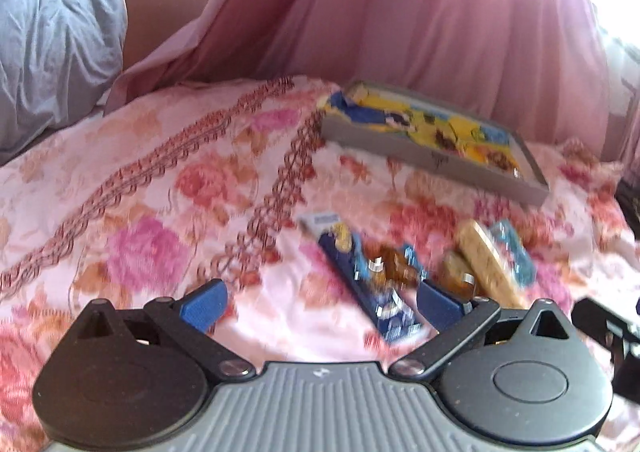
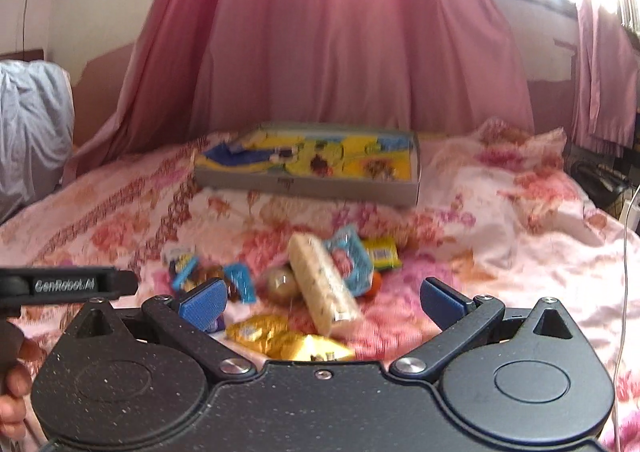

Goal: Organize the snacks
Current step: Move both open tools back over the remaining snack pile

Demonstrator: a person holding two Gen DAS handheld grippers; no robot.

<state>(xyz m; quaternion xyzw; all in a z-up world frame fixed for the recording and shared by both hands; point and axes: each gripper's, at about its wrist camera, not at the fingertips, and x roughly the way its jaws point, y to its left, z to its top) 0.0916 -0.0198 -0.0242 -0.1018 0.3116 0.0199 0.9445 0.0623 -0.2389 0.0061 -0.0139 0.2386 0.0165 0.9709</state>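
Both tongs hang spread and empty over the bed (image 2: 120, 212), so this looks like the reach for a pick. The left tongs (image 1: 320, 302) face a blue wrapper (image 1: 360, 276); the right tongs (image 2: 322, 298) straddle a pale bar (image 2: 324, 284) in the snack pile. Next, I judge: close on one snack and carry it to the grey box (image 2: 312, 188) beyond.

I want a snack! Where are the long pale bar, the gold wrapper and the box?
long pale bar (image 2: 324, 284), right wrist view, middle of its wrapper.
gold wrapper (image 2: 288, 340), right wrist view, its crinkled top.
box (image 2: 304, 185), right wrist view, its grey front wall.
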